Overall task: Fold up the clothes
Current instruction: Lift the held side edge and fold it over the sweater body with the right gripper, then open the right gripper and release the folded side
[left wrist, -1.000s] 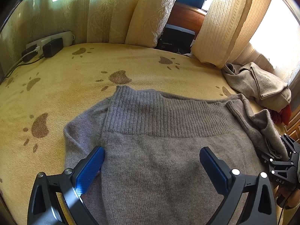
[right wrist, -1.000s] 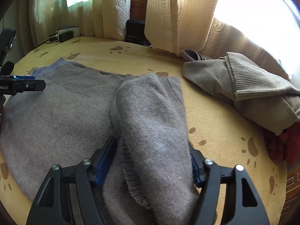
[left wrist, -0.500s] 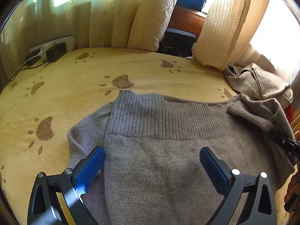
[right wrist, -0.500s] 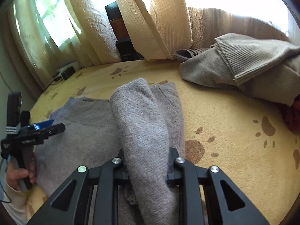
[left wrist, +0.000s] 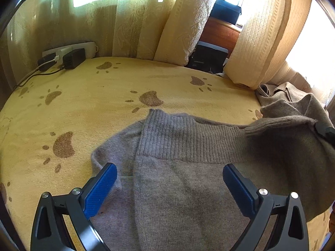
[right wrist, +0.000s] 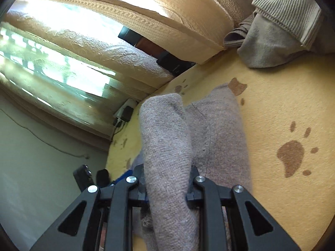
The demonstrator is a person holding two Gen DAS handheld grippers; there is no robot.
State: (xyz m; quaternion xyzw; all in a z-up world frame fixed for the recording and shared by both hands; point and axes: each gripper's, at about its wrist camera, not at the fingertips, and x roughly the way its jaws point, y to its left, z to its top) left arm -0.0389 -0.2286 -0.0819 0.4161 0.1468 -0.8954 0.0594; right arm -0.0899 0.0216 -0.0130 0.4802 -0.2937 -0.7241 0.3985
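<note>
A grey knit sweater (left wrist: 184,142) lies flat on the yellow paw-print blanket (left wrist: 94,108), ribbed hem toward the far side. My left gripper (left wrist: 169,186) hovers over its near part, open, blue pads (left wrist: 100,188) wide apart with nothing pinched. My right gripper (right wrist: 167,190) is shut on a bunched fold of the sweater's sleeve (right wrist: 165,138), which is raised off the blanket and runs forward between the fingers. In the left wrist view that lifted sleeve (left wrist: 278,125) rises at the right edge, where the right gripper's tip (left wrist: 324,130) shows.
A heap of beige knitwear (left wrist: 293,102) (right wrist: 278,31) sits at the far right by the curtains (left wrist: 261,31). A power strip with plugs and cables (left wrist: 69,56) lies at the back left. A black box (left wrist: 209,58) stands behind the bed edge.
The right gripper closed on the sleeve fold, then lifted it and rolled, so its view now tilts. The sleeve rose at the right. The left gripper stayed put and open.
</note>
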